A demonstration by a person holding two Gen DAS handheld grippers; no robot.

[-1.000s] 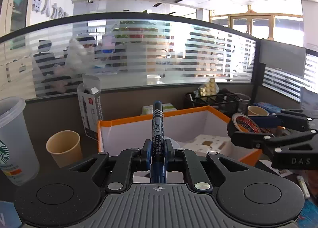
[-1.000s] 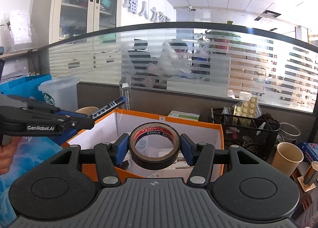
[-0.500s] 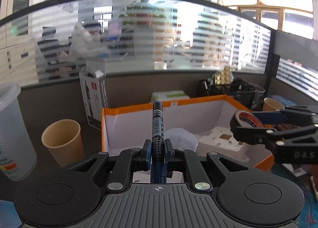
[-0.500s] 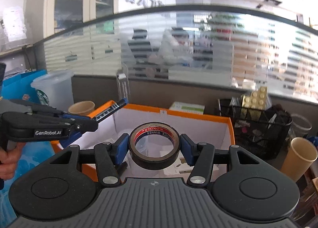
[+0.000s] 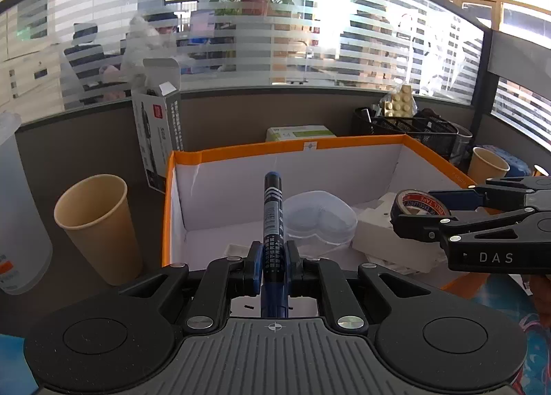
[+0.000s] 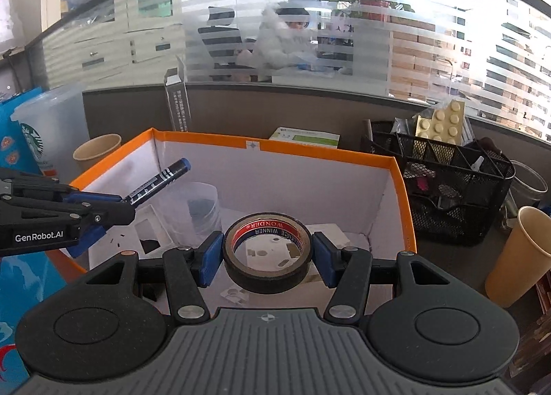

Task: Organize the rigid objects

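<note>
Two items carried over the box point(image 6: 399, 167), neither dropped yet.
Box already holds foam point(image 5: 385, 240) and a clear case point(image 5: 320, 216); right gripper point(image 6: 268, 253) clamps the tape point(image 6: 268, 269) above it, left gripper point(image 5: 272, 267) pinches the marker point(image 5: 272, 209) at its near edge. Both remain to release.

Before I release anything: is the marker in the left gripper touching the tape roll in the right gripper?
Apart. In the right wrist view the marker points up at far left, with bare box wall between it and the tape roll.
</note>
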